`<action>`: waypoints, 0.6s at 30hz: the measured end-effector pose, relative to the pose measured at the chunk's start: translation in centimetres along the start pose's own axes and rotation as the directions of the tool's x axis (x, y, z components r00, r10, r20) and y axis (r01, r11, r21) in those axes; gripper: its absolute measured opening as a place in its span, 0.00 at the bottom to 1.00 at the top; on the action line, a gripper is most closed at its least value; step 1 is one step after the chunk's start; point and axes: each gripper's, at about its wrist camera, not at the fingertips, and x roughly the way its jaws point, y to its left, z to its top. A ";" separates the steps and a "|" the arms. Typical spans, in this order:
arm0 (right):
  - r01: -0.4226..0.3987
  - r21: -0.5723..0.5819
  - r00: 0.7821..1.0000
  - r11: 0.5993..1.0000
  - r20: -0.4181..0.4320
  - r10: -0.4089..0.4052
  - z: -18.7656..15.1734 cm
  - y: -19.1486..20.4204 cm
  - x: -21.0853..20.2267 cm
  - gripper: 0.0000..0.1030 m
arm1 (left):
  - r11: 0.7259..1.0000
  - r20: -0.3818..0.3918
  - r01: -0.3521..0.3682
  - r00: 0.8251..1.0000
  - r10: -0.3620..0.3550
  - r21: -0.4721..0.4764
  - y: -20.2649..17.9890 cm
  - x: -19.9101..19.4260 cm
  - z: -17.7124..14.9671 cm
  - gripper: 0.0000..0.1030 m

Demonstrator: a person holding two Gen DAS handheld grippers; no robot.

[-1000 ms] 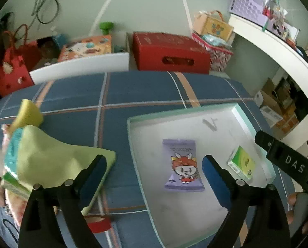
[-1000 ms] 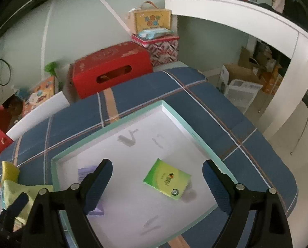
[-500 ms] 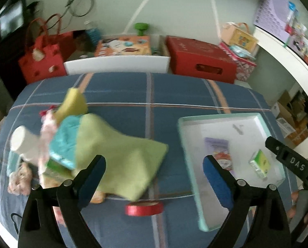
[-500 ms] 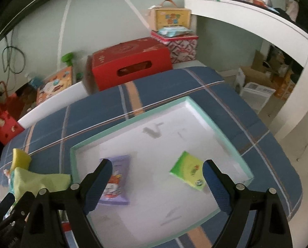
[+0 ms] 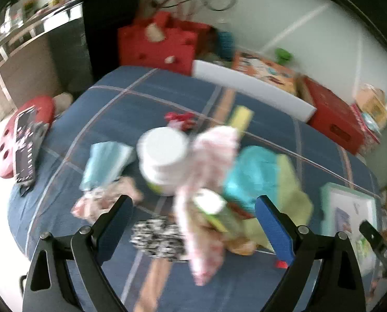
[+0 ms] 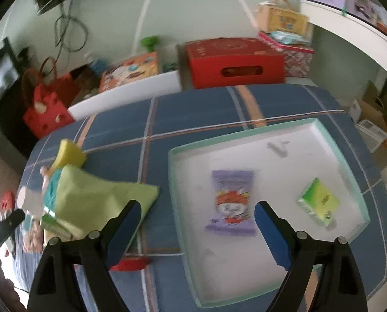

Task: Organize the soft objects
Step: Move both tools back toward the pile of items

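Observation:
A blurred pile of soft things lies on the blue checked cloth [image 5: 120, 109]: a pink patterned cloth [image 5: 206, 182], a teal cloth [image 5: 253, 174], a light green cloth [image 6: 94, 200], a black-and-white fabric [image 5: 159, 236] and a pale blue pack [image 5: 105, 161]. My left gripper [image 5: 193, 223] is open and empty above the pile. My right gripper [image 6: 197, 226] is open and empty over the left edge of the white tray [image 6: 284, 130]. The tray holds a purple snack pack [image 6: 231, 200] and a green packet [image 6: 319, 202].
A white jar [image 5: 165, 156] stands in the pile, and a yellow sponge [image 6: 68, 153] lies behind it. A red tape roll [image 6: 128, 262] lies near the front. A red box [image 6: 232, 62] and a red bag [image 5: 159, 44] stand behind the table. A phone [image 5: 24, 145] lies at the left edge.
My left gripper has swung left from the tray to over the pile of soft things. My right gripper has shifted left, toward the tray's left edge. Both stay open.

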 end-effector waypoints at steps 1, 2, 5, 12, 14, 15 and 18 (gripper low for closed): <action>-0.007 -0.014 1.000 1.000 -0.005 0.006 -0.2 0.6 0.1 0.88 | 1.000 -0.003 -0.007 1.000 0.007 -0.014 0.7 0.1 0.0 0.92; -0.014 -0.029 1.000 0.999 -0.009 0.013 -0.5 1.2 0.2 0.88 | 0.999 -0.006 -0.012 1.000 0.012 -0.032 1.5 0.2 0.0 0.92; -0.045 -0.074 0.999 0.996 -0.021 0.044 -1.4 3.2 0.2 0.88 | 0.997 -0.009 -0.024 1.000 0.023 -0.079 3.8 0.2 -0.2 0.92; -0.096 -0.125 0.992 0.987 -0.099 0.084 -4.3 5.7 1.4 0.88 | 0.991 -0.041 -0.041 0.999 0.036 -0.129 6.8 0.8 -0.9 0.92; -0.101 -0.130 0.988 0.986 -0.129 0.085 -5.2 6.0 2.0 0.88 | 0.986 -0.055 -0.048 0.998 0.040 -0.159 7.9 1.1 -1.0 0.92; -0.104 -0.132 0.986 0.986 -0.141 0.085 -5.5 6.2 2.2 0.88 | 0.983 -0.062 -0.055 0.997 0.045 -0.173 8.4 1.4 -0.9 0.92; -0.112 -0.129 0.983 0.985 -0.159 0.090 -5.8 6.3 2.8 0.88 | 0.970 -0.083 -0.055 0.996 0.036 -0.236 10.2 2.1 -1.0 0.92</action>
